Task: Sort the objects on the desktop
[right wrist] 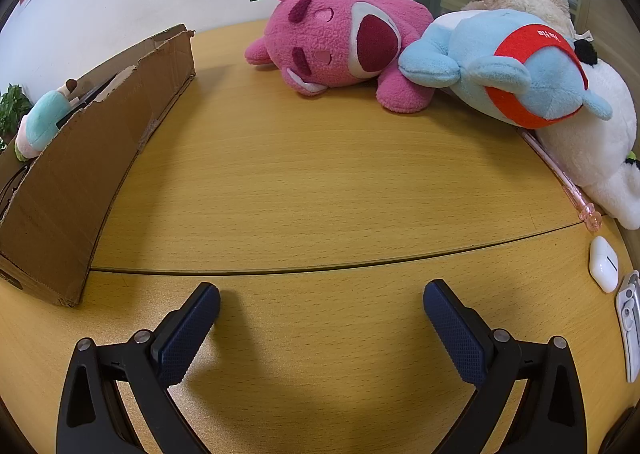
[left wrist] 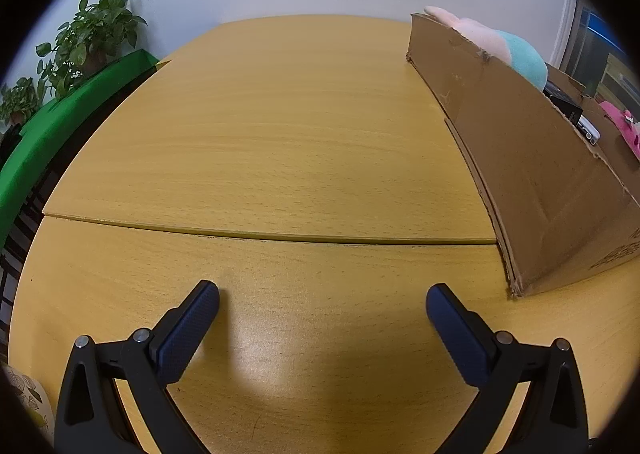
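Plush toys (right wrist: 340, 45) on wooden desk (right wrist: 320, 181).

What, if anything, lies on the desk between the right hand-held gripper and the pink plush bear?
Nothing visible. Bare wooden desk runs from the open right hand-held gripper to the pink plush bear. The cardboard box stands off to the left, and the blue plush lies to the bear's right.

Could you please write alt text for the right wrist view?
The open right gripper hovers empty over a wooden table. Pink, blue and white plush toys lie beyond; a cardboard box stands left.
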Action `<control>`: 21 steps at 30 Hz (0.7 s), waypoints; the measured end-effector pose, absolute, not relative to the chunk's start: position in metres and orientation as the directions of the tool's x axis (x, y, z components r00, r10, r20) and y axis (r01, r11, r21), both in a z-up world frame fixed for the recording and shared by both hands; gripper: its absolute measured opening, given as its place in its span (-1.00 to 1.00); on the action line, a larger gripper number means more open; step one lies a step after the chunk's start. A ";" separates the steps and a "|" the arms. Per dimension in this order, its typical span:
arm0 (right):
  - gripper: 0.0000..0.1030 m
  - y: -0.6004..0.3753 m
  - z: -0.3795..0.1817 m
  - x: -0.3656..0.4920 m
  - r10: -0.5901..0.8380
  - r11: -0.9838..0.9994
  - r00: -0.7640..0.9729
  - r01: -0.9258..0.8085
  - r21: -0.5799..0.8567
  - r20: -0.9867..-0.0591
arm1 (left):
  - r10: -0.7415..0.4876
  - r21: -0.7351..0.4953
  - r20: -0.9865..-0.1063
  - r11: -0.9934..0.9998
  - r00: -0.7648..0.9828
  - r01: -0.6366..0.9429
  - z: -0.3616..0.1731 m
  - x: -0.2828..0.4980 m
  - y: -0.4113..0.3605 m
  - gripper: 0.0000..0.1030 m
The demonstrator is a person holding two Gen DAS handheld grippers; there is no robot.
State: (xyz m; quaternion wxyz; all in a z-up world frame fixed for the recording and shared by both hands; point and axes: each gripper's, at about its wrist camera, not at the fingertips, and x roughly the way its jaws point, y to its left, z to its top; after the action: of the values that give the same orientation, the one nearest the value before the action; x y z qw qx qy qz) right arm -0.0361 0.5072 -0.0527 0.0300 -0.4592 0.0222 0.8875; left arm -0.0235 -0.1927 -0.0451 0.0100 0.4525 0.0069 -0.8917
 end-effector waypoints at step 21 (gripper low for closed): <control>1.00 0.508 -0.054 -0.038 0.031 -0.997 -0.577 -0.071 0.012 -0.816 | -0.014 -0.001 -0.808 -1.000 -0.589 0.026 -0.047 -0.026 -0.191 1.00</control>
State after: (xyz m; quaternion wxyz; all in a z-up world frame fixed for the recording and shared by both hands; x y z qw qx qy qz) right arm -0.0378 0.5082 -0.0536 0.0288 -0.4588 0.0219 0.8878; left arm -0.0264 -0.1914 -0.0467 0.0111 0.4534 0.0064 -0.8912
